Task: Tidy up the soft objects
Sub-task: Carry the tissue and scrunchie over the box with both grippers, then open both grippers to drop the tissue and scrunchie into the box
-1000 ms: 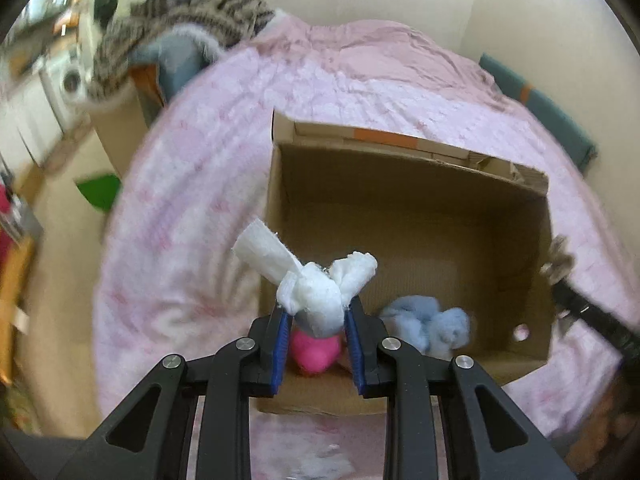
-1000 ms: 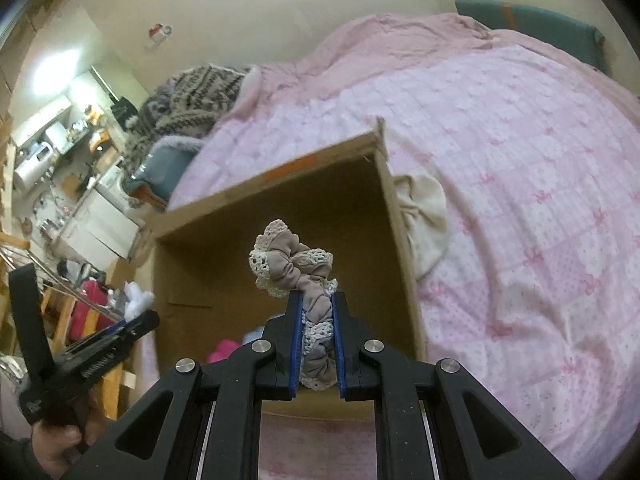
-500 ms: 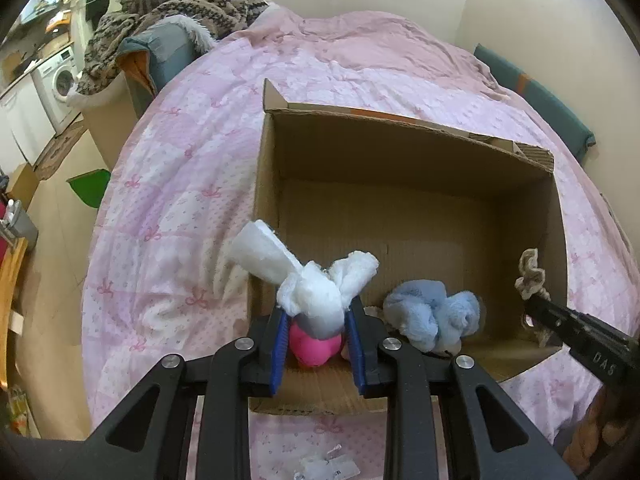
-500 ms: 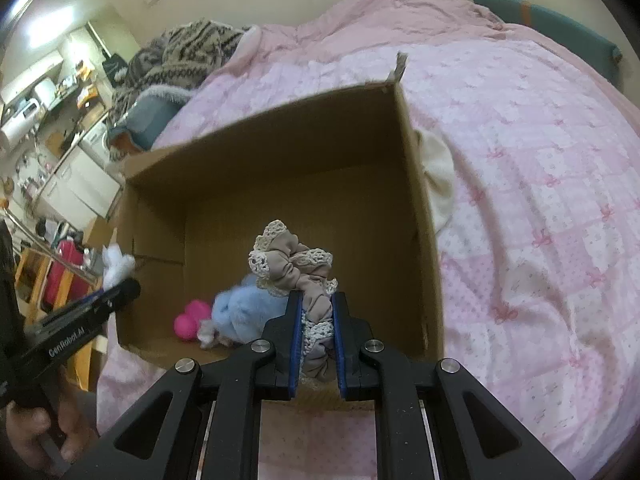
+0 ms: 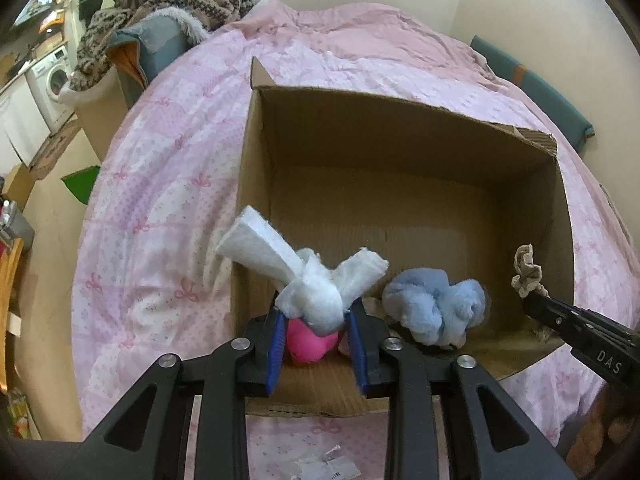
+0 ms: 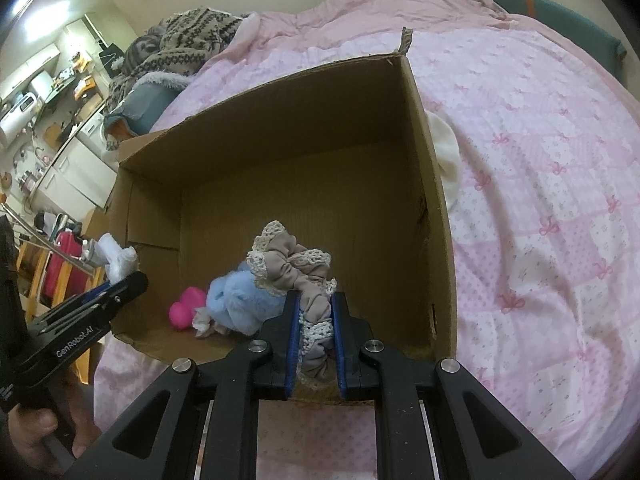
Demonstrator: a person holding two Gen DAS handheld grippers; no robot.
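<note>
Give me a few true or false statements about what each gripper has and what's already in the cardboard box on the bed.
1. The left gripper has a white fluffy bow between its fingers. True; its jaws are opening around it.
2. The right gripper is empty. False: it is shut on a beige lace-trimmed scrunchie.
3. A blue fluffy item lies on the floor of the cardboard box. True.
4. The box contains nothing pink. False: a bright pink item lies in it beside the blue one.
5. The box stands on a wooden floor. False: it rests on a pink bedspread.
</note>
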